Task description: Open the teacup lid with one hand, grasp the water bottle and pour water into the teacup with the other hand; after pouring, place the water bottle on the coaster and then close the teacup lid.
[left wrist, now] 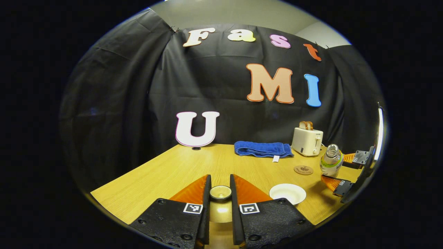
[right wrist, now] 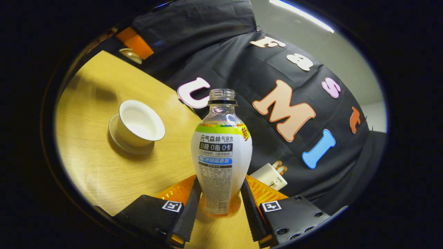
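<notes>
- Teacup [right wrist: 140, 126] stands open on its saucer [right wrist: 117, 141] on the wooden table [left wrist: 166, 173], white inside and apparently without water; in the left gripper view it sits just right of that gripper's fingers.
- Teacup lid [left wrist: 220, 192] is off the cup, held between the fingers of the left gripper [left wrist: 220, 193], which are nearly closed and press on it from both sides; it is to the left of the cup.
- Water bottle [right wrist: 221, 152] is uncapped and tilted with the camera's lean, its lower body clamped between the fingers of the right gripper [right wrist: 221, 204], which are spread just wide enough to hold it from both sides.
- In the left gripper view the bottle is right of the cup, with the round coaster [left wrist: 303, 169] just left of it and a little farther back.
- Farther back sit a folded blue towel [left wrist: 263, 149] and a white toaster [left wrist: 307, 141] with bread slices in its slots.
- Judged from this, the lid-off and bottle-grasp steps are done and the pour is in hand.
- The next move calls for carrying the bottle mouth left over the cup's rim and tipping it slowly, while the lid is held clear of the stream.
</notes>
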